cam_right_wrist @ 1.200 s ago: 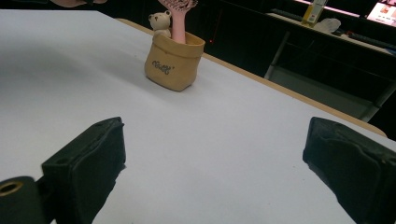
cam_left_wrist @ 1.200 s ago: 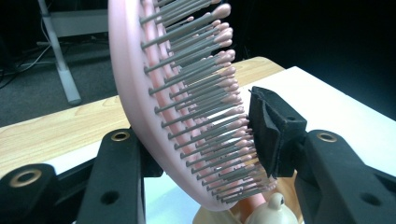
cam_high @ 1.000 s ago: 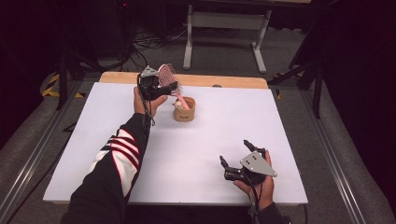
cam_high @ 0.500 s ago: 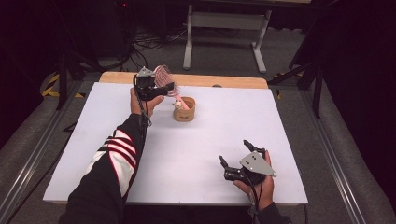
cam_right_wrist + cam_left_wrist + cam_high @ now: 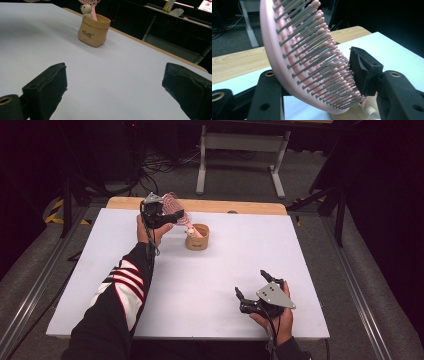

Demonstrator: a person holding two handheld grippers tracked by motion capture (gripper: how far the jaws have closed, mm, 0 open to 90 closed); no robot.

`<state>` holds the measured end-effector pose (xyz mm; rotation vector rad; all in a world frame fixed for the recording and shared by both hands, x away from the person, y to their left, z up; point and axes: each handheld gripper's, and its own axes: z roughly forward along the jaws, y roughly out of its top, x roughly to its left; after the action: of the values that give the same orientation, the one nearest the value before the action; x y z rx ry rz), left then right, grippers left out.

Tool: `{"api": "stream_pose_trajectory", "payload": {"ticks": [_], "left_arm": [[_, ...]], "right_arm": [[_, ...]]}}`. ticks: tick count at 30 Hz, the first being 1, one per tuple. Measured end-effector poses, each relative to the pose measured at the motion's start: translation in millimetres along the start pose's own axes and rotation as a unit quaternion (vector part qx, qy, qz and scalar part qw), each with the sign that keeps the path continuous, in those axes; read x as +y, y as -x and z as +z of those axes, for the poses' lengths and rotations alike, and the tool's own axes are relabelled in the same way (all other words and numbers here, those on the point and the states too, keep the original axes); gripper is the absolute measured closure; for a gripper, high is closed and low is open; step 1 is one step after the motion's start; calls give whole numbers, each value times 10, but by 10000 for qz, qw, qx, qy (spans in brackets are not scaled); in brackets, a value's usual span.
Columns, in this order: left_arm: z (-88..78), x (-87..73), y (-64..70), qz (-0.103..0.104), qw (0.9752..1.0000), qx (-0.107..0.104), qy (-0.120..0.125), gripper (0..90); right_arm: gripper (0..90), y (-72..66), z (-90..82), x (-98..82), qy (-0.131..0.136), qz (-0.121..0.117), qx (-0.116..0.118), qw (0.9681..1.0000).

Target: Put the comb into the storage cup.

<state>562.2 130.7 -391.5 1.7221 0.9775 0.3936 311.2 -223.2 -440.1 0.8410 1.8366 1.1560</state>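
Movement since the earlier pictures is slight: the left hand-held gripper [image 5: 161,215] has been drawn a little away from the pot [image 5: 198,237] beside it, the pink hairbrush [image 5: 312,57] carried with it. The brush handle is seen still reaching down into the pot, next to a small bear figure [image 5: 86,9], so the brush is judged to be part-way lifted out. The brush head is clamped between the left jaws, bristles against one pad. Well apart, near the worktop's [image 5: 220,285] front edge, the right hand-held gripper [image 5: 256,296] is held wide open with nothing between its jaws.
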Motion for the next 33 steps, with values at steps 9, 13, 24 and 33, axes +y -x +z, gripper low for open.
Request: {"api": "stream_pose_trajectory", "payload": {"ticks": [9,13,24,33], "left_arm": [[12,-7,22,93,9998,-125,-92,339],[20,-9,49,60,9999,-113,-44,288],[20,26,82,168,9998,21,-59,119],[-16,49,86,273,9996,7,-15,43]], "right_arm": [[65,-6,4,0,-18,-30,-6,10000],[65,-3,4,-1,-29,-28,1,10000],[65,3,0,-3,-15,-20,-2,10000],[65,2,1,-3,-3,-5,-3,10000]]}}
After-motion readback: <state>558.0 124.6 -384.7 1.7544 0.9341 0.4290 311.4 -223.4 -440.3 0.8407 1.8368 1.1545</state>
